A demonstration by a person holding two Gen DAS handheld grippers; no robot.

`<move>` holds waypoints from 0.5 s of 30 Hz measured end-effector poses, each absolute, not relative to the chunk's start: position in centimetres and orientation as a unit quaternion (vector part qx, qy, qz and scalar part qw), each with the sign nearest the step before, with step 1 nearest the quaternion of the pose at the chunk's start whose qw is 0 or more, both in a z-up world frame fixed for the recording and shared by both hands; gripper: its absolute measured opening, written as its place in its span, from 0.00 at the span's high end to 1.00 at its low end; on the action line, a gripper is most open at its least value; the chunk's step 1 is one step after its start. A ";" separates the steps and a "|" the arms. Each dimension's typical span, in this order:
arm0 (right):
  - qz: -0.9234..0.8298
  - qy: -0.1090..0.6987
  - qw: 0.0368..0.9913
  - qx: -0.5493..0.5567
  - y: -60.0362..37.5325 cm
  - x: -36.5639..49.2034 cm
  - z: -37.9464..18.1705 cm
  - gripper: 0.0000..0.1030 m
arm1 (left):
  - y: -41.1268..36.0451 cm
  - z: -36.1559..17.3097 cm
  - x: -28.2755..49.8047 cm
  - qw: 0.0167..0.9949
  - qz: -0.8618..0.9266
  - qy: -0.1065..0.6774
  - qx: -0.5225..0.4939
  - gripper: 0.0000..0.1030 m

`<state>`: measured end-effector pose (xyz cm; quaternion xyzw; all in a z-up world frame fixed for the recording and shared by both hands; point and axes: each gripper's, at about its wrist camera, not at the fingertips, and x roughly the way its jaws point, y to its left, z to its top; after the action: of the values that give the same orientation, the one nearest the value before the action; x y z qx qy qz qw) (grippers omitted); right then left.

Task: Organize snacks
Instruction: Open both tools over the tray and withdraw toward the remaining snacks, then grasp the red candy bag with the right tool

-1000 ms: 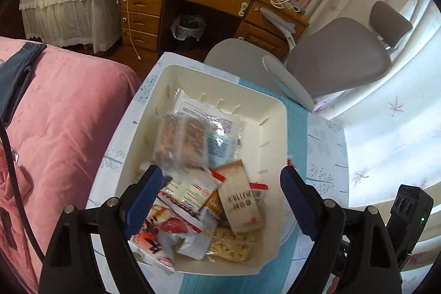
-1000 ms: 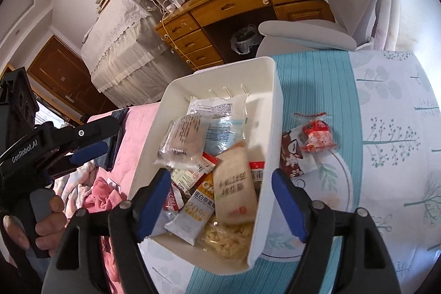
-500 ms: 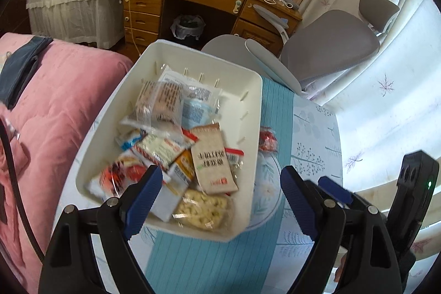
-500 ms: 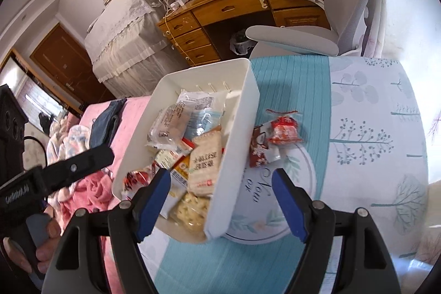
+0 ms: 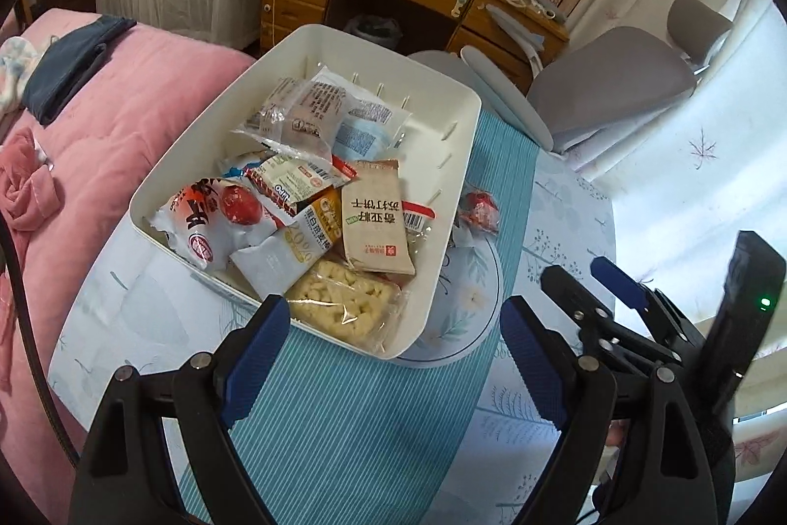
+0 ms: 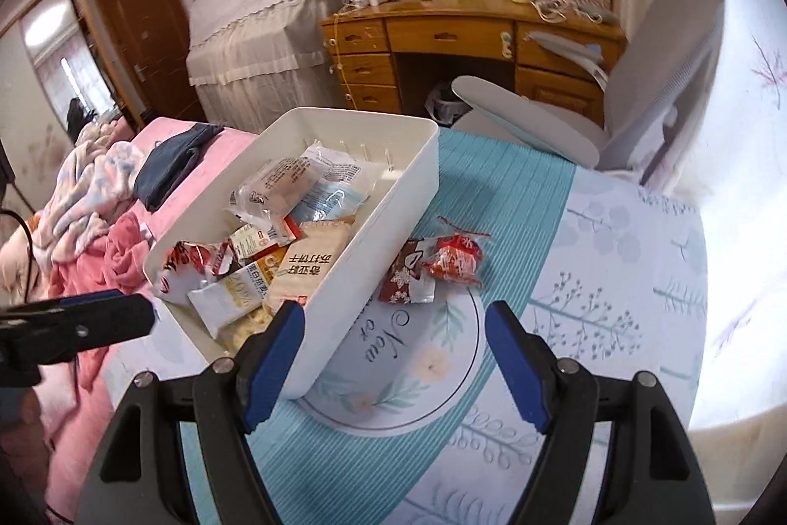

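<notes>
Left wrist view. White rectangular plastic bin [image 5: 457, 161] sits on the counter [image 5: 344, 426], on its teal striped runner, at 12 o'clock from the left hand-held gripper [image 5: 388, 357]. Jaws released, nothing between them. Bin holds a loose pile of packets; about eight countable, some hidden under others: tan biscuit packet [image 5: 376, 220], clear packet of pale puffed pieces [image 5: 344, 303], white-and-red packet [image 5: 206, 220], others overlapping. One red crinkled snack packet [image 5: 479, 210] lies outside the bin at 3 o'clock of its wall. The right hand-held gripper [image 5: 580, 279] shows at 3 o'clock.

Right wrist view. Right hand-held gripper [image 6: 393, 357] released, empty; its left finger overlaps the bin's near corner in the picture, contact cannot be told. Two packets remain on the counter just beside the bin wall, at 12 o'clock from the jaws: the red one [image 6: 455, 259] and a brown-and-white wrapper [image 6: 408, 274], touching each other.

Judgement: sorting nearly finished; two loose packets left. Next move calls for advancing the right jaws over the red packet, closing, lifting it over the wall.
</notes>
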<state>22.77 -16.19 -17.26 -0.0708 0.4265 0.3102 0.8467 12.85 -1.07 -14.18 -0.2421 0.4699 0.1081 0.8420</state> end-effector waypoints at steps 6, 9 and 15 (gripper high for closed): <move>0.293 0.412 0.857 -0.103 -15.6 24.5 -19.2 0.26 | -1.1 -15.1 14.0 0.852 0.090 0.459 -0.237 0.16; 0.295 0.407 0.858 -0.102 -15.2 25.7 -20.3 0.26 | -1.1 -15.4 14.8 0.856 0.075 0.454 -0.235 0.16; 0.274 0.411 0.864 -0.095 -13.9 28.3 -22.7 0.26 | -0.9 -16.5 17.0 0.852 0.042 0.465 -0.236 0.16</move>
<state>28.34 -13.90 -22.72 -0.0955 0.4108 0.2744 0.8642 17.00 -0.86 -16.49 -0.2360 0.4650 0.0417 0.8522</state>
